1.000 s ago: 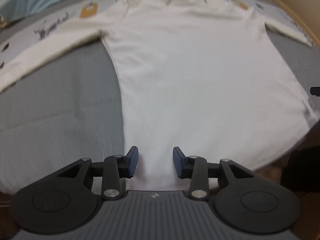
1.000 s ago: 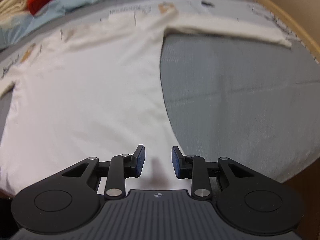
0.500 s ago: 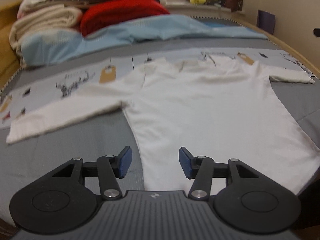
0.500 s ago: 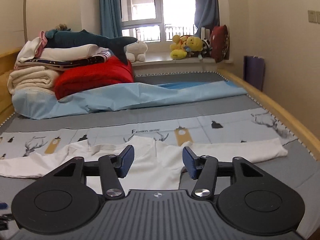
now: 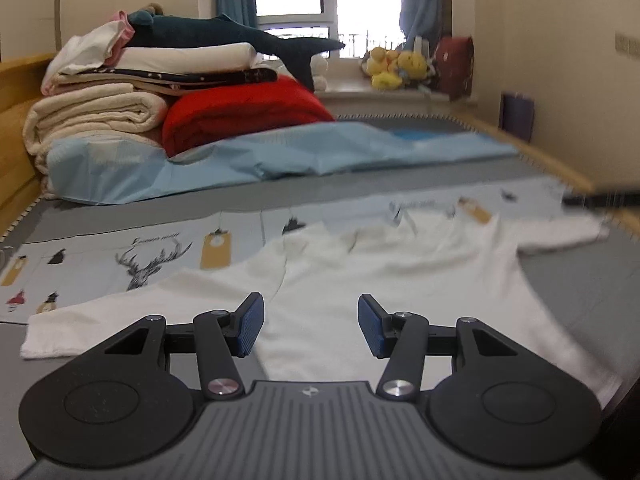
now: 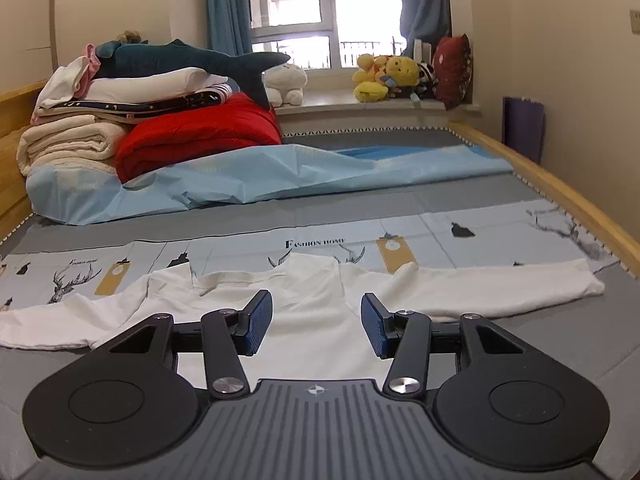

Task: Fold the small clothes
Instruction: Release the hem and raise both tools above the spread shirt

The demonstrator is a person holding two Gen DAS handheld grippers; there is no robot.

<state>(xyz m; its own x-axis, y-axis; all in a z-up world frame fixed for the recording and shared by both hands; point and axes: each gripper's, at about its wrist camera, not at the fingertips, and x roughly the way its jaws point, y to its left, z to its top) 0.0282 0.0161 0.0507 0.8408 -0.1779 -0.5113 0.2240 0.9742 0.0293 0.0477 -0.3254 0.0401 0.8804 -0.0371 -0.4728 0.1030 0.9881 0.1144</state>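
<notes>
Right wrist view: white shirt (image 6: 320,320) flat on bed (image 6: 520,340), soft, light. Right gripper (image 6: 316,326), left gripper (image 5: 311,326) jaws apart, empty. Grasp at sleeve cuff.

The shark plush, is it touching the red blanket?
Touching. In the right wrist view the shark plush drapes off the folded pile and its tail fin lies directly on the top of the red blanket, with no gap showing.

Printed on the bed sheet (image 6: 400,224), just beyond the white shirt (image 6: 320,320): "FASHION HOME". Nothing else legible.
</notes>
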